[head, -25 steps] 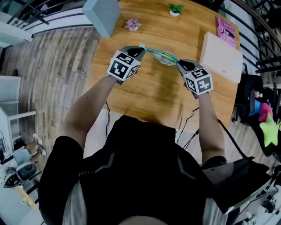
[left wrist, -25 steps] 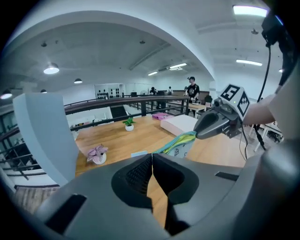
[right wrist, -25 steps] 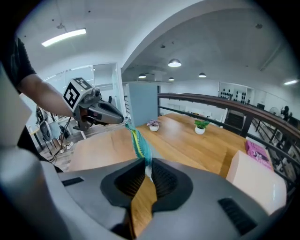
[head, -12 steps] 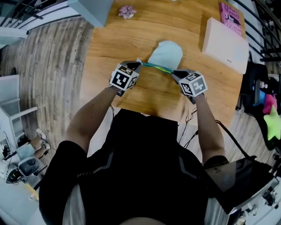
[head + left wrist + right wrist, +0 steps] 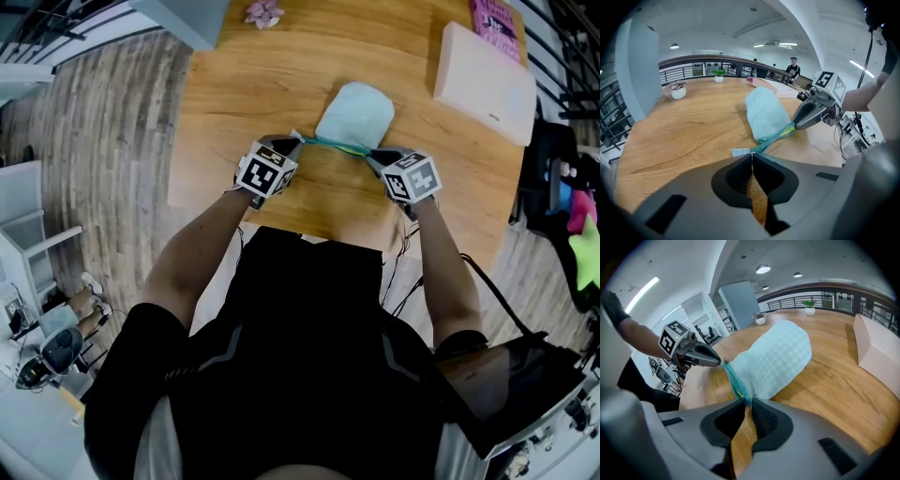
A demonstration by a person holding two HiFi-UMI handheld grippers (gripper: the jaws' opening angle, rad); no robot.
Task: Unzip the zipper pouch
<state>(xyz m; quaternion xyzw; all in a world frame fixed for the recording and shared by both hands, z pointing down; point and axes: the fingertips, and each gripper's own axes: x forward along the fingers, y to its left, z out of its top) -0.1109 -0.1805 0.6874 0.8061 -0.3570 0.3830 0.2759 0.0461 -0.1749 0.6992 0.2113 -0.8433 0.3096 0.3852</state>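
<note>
A pale mint zipper pouch [image 5: 356,114] lies flat on the wooden table [image 5: 253,94]. Its teal zipper edge [image 5: 330,143] faces the person and is stretched between both grippers. My left gripper [image 5: 293,142] is shut on the zipper's left end, where a small pale tab [image 5: 739,152] sticks out beside the closed jaws [image 5: 751,153]. My right gripper [image 5: 370,155] is shut on the pouch's right corner at the zipper's other end [image 5: 746,401]. In the right gripper view the pouch [image 5: 773,359] stretches away toward the left gripper [image 5: 723,363]. In the left gripper view the right gripper [image 5: 797,125] pinches the pouch [image 5: 765,112].
A white box [image 5: 483,82] and a pink book [image 5: 495,17] sit at the table's far right. A small pink flower pot [image 5: 263,12] and a grey-blue block [image 5: 187,14] stand at the far left. The table's near edge runs just below the grippers.
Both grippers have come down and toward the person with the pouch held between them. The pouch, earlier a thin strip held up in the air, now lies flat on the table.
</note>
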